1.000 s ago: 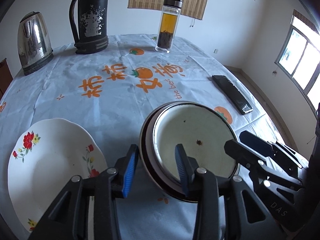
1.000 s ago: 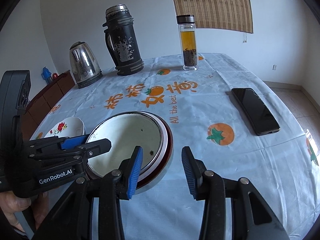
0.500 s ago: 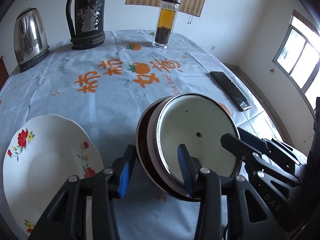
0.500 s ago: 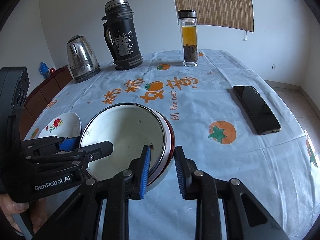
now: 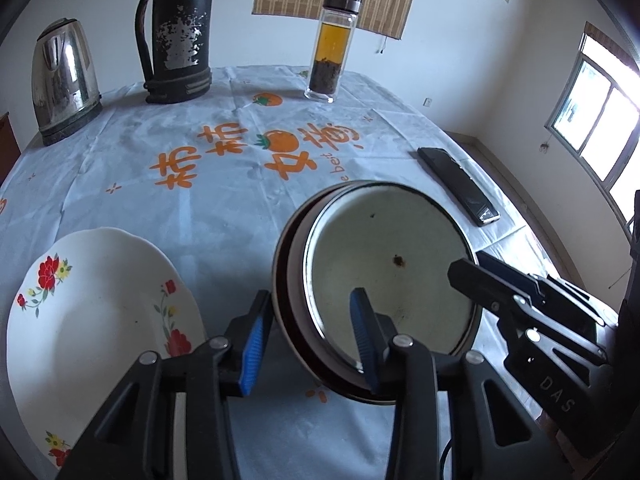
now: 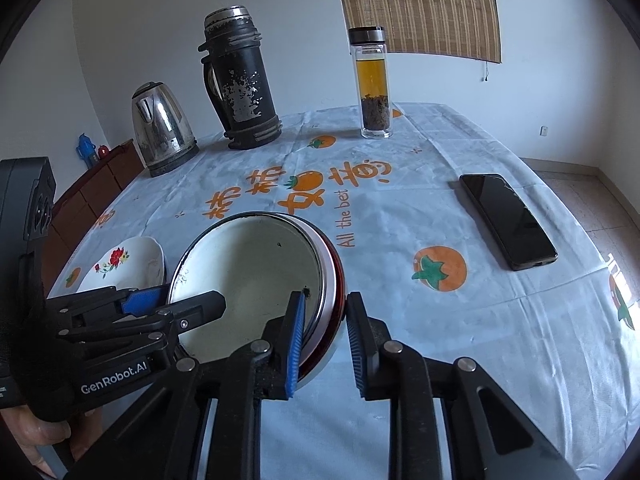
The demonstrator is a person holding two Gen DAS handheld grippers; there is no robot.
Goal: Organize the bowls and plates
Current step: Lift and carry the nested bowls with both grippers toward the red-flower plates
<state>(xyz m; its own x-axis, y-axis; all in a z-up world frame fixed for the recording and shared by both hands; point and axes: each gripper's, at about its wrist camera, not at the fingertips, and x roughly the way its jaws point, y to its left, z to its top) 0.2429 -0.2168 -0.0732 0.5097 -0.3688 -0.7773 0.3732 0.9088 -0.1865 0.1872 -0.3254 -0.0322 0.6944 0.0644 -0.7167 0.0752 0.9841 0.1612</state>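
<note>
A stack of nested bowls, a cream enamel bowl (image 5: 384, 264) inside a white and a dark red one (image 6: 334, 280), sits near the table's front edge. My left gripper (image 5: 308, 340) straddles the stack's left rim, one finger inside and one outside, jaws closed on it. My right gripper (image 6: 322, 336) straddles the right rim the same way, shut on it. A white flowered plate (image 5: 92, 304) lies to the left; it also shows in the right wrist view (image 6: 128, 260).
A steel kettle (image 5: 64, 80), a black thermos (image 5: 176, 36) and a glass tea bottle (image 5: 332, 48) stand at the table's far side. A black phone (image 6: 508, 220) lies at the right. The tablecloth (image 5: 200, 208) is pale blue with orange print.
Both grippers closed onto the bowl stack's rims; the right jaws narrowed from wide open. The stack looks tilted and slightly raised compared with before.
</note>
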